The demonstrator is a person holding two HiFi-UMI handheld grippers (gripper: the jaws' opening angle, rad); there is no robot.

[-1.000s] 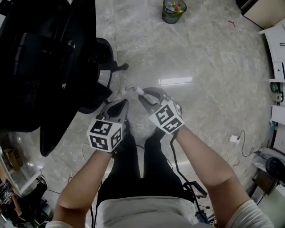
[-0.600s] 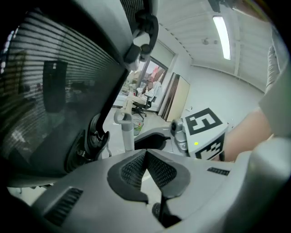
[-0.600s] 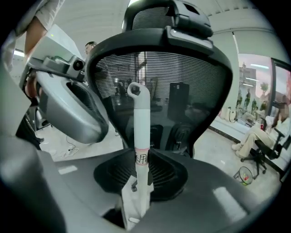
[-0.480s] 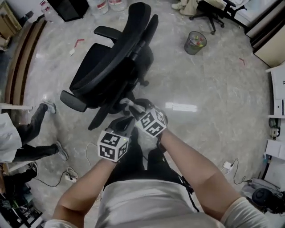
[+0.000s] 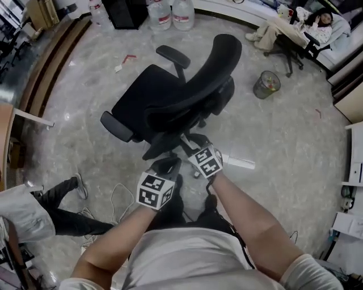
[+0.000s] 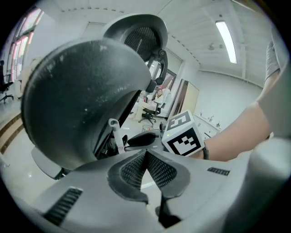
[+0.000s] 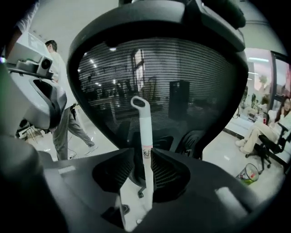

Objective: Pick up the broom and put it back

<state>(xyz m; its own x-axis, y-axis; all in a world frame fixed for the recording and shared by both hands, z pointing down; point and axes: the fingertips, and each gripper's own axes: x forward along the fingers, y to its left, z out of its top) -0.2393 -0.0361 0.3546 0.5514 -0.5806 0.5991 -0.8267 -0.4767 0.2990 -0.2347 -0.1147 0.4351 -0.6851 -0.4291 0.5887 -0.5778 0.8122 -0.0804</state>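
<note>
The broom's white handle (image 7: 144, 136), with a loop at its top, stands upright between the pads of my right gripper (image 7: 142, 157). The jaws are opening: a gap shows on the handle's left side and only the right pad lies against it. In the head view the handle's top (image 5: 186, 140) pokes out ahead of the right gripper (image 5: 195, 144), right by the black office chair (image 5: 181, 96). The broom's head is hidden. My left gripper (image 6: 146, 154) is shut with nothing in it, just left of the right one (image 5: 170, 165); it sees the handle (image 6: 114, 132) too.
The office chair's mesh back (image 7: 159, 77) fills the space straight ahead. A mesh waste bin (image 5: 265, 85) stands at the right, water bottles (image 5: 170, 14) at the far wall. Another person's legs (image 5: 57, 218) and floor cables (image 5: 116, 198) are at the left. A seated person is far right.
Both grippers have risen and moved forward together with the handle. The view has swung up, and the chair now stands directly in front of them.
</note>
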